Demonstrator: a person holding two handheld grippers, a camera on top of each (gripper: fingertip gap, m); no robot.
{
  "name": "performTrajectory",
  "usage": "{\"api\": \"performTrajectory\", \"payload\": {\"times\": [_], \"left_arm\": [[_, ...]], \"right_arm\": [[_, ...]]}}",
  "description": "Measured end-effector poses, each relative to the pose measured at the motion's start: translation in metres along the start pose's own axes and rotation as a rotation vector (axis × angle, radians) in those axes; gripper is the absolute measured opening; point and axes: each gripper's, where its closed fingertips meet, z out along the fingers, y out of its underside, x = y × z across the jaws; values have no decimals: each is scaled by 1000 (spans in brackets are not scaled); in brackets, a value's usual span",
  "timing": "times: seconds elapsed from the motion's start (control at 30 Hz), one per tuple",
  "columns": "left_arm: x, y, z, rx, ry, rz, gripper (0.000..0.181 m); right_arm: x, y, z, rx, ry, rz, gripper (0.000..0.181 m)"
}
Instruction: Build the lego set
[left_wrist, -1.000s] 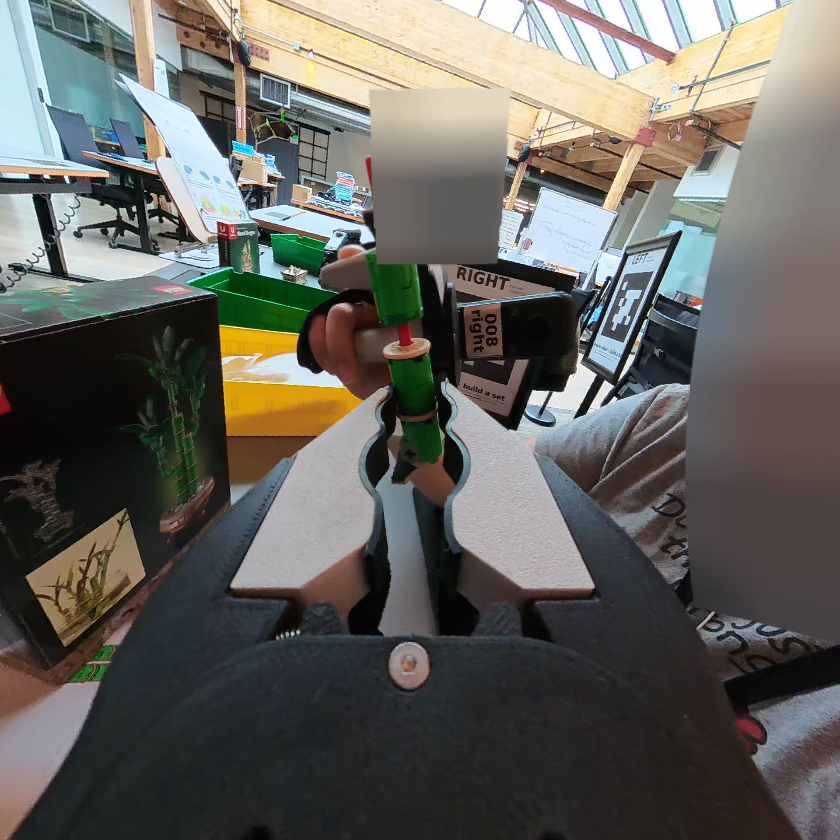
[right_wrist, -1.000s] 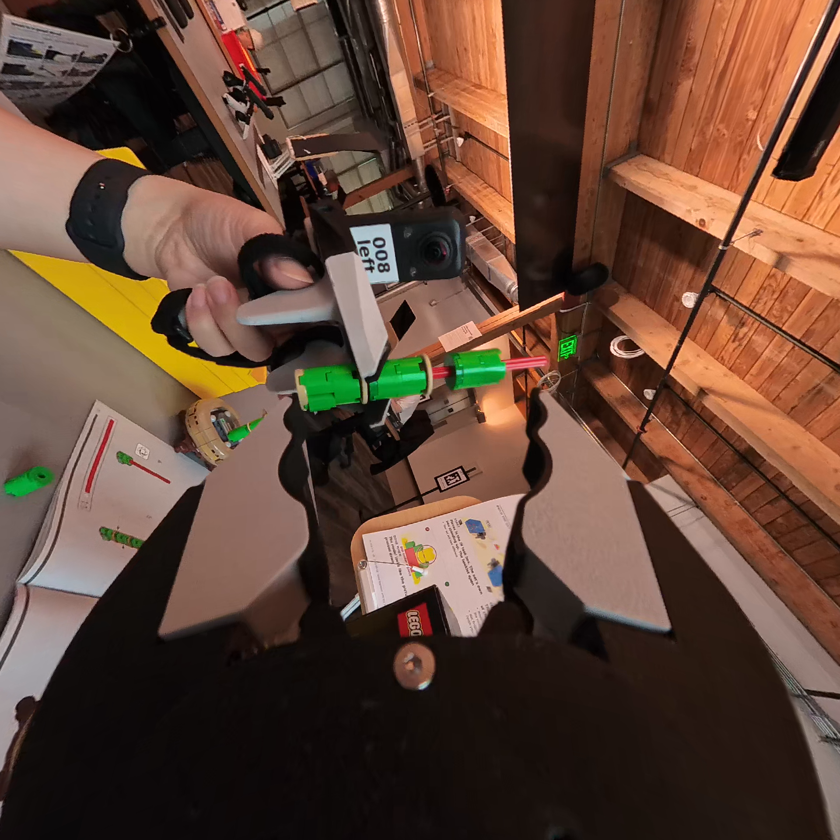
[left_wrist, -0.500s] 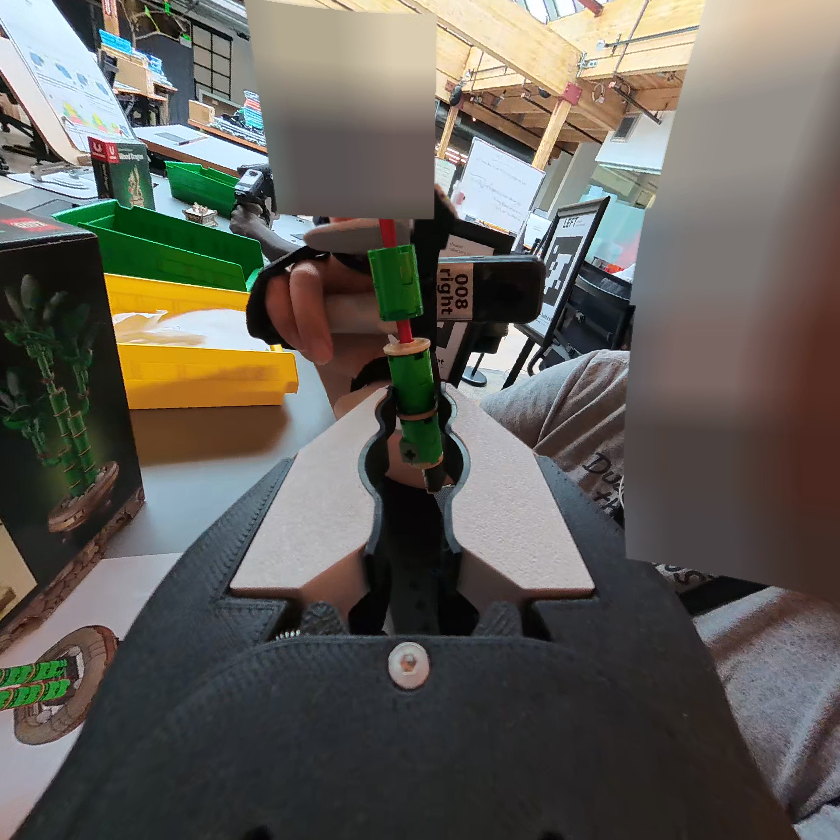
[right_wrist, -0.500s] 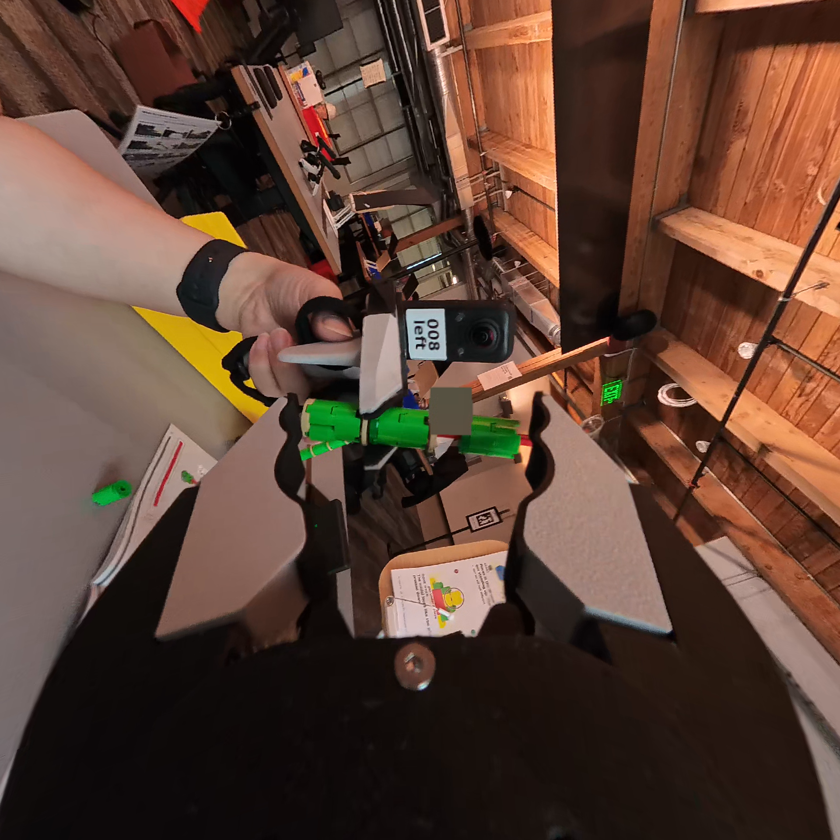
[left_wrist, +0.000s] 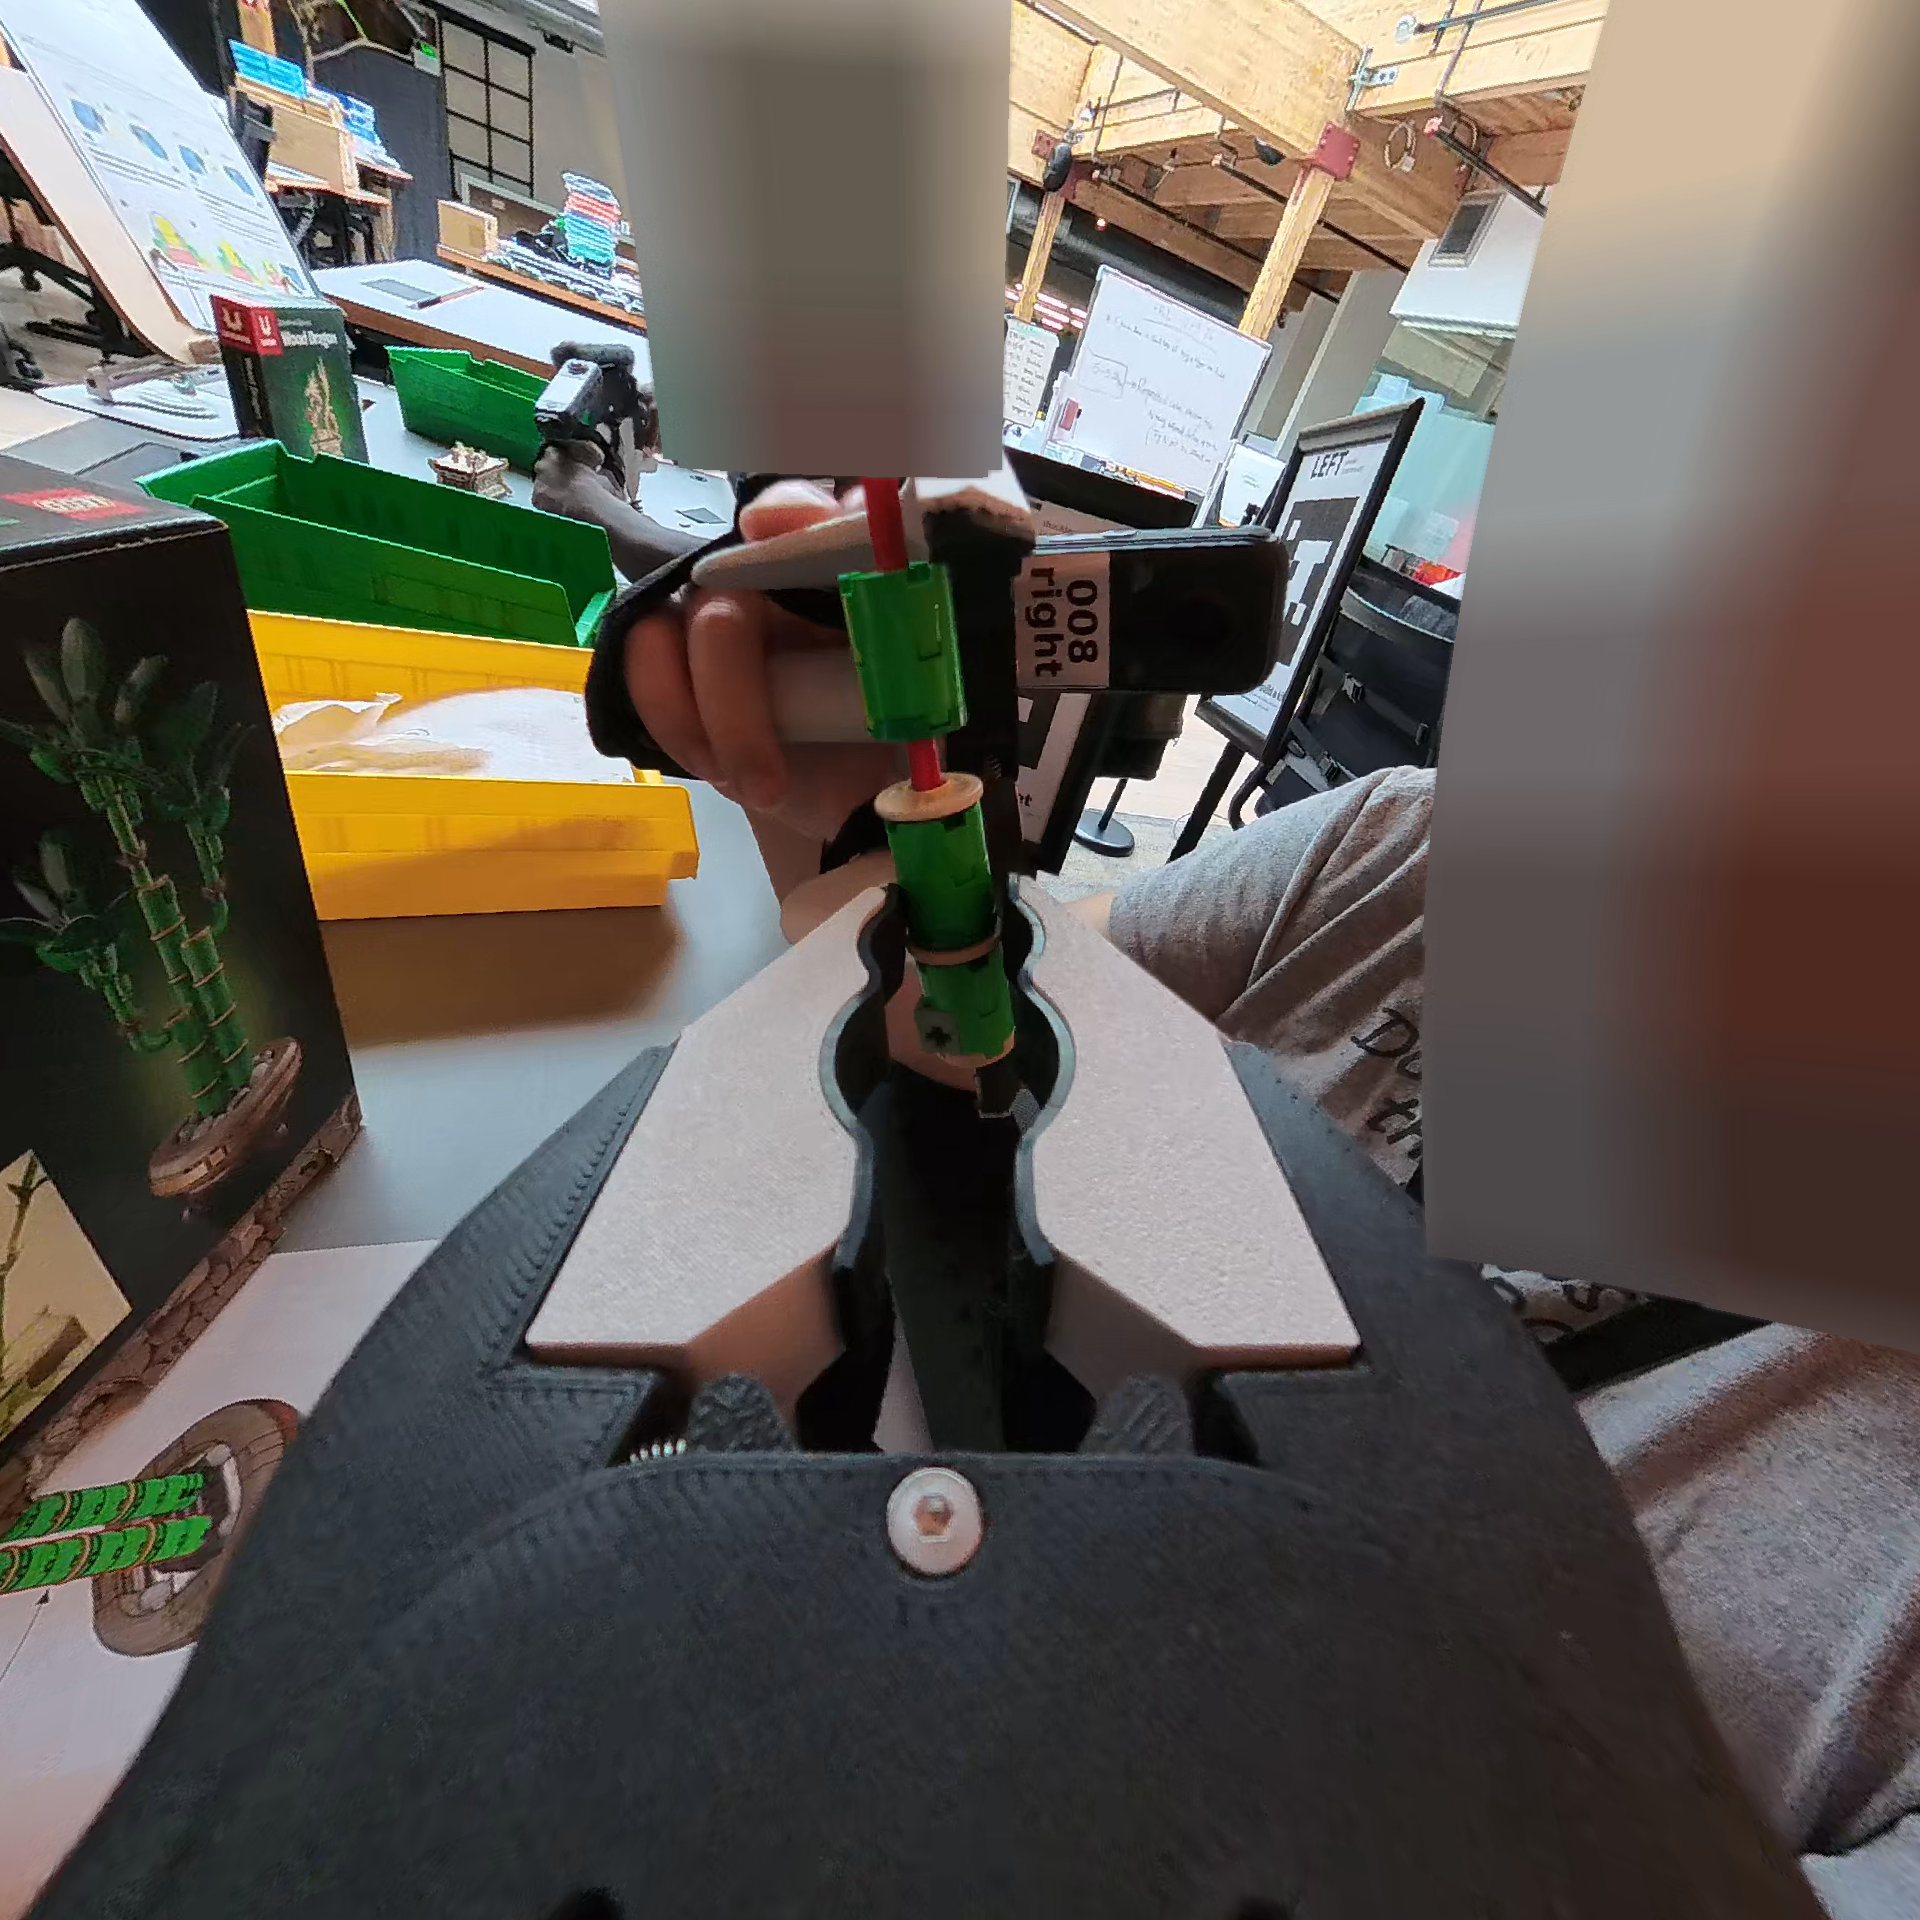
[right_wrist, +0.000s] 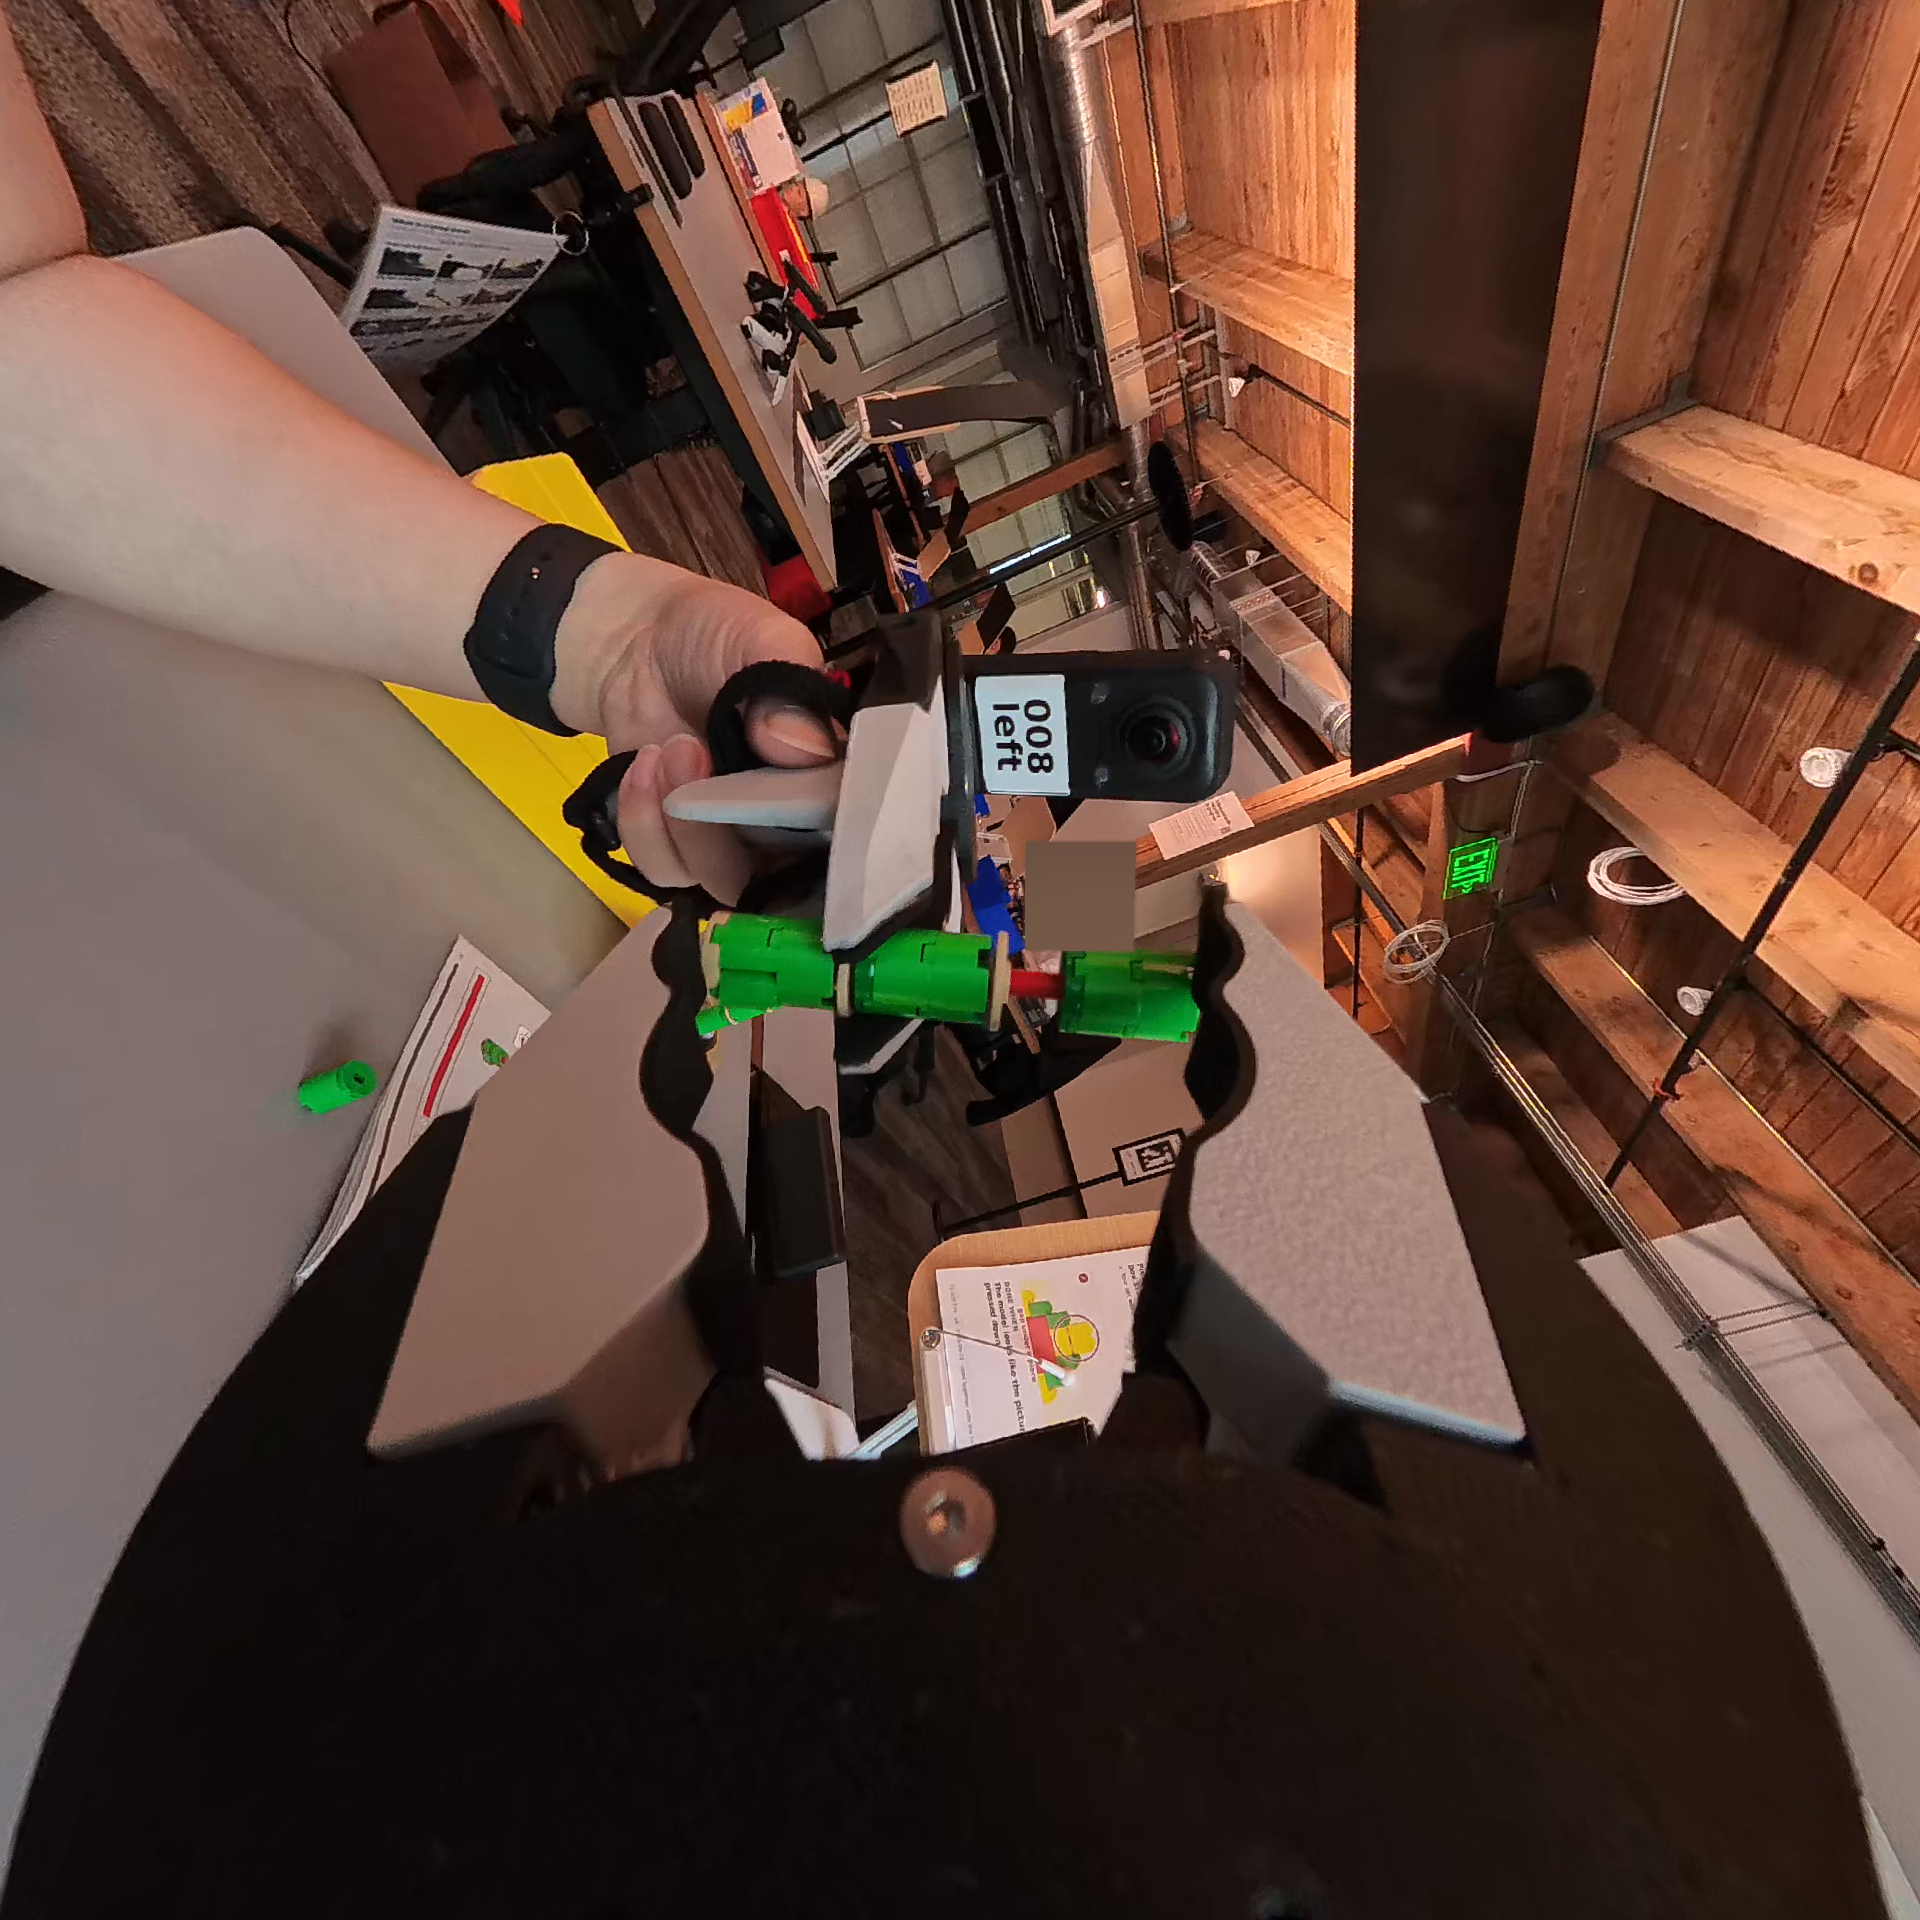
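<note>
A bamboo stalk (left_wrist: 940, 883) of green cylinders and tan rings sits on a red axle (left_wrist: 923, 764). My left gripper (left_wrist: 951, 935) is shut on its lower part and holds it upright in the air. A separate green cylinder (left_wrist: 902, 655) sits higher on the axle, with a gap of bare axle below it. In the right wrist view the stalk (right_wrist: 914, 977) lies crosswise between the fingers of my right gripper (right_wrist: 940, 987), which is open. The separate cylinder (right_wrist: 1127, 997) lies against the right finger. The left gripper (right_wrist: 894, 862) clamps the stalk from above there.
The set's black box (left_wrist: 135, 883) stands at left, with a yellow bin (left_wrist: 468, 821) and a green bin (left_wrist: 395, 561) behind it. An open instruction booklet (left_wrist: 125, 1558) lies below. A loose green cylinder (right_wrist: 338, 1086) lies on the grey table. A person's grey shirt (left_wrist: 1299, 935) is at right. Left and right tips are no more than a few centimetres apart.
The right gripper has moved closer, so the stalk now spans the gap between its open fingers. The left gripper keeps its hold and has swung a little.
</note>
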Motion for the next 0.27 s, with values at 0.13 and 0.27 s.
{"api": "performTrajectory", "payload": {"times": [0.13, 0.27], "left_arm": [[1, -6, -3, 35, -7, 22, 20], [-6, -27, -20, 161, -79, 39, 52]], "right_arm": [[3, -4, -1, 24, 14, 11, 94], [1, -13, -2, 83, -3, 38, 94]]}}
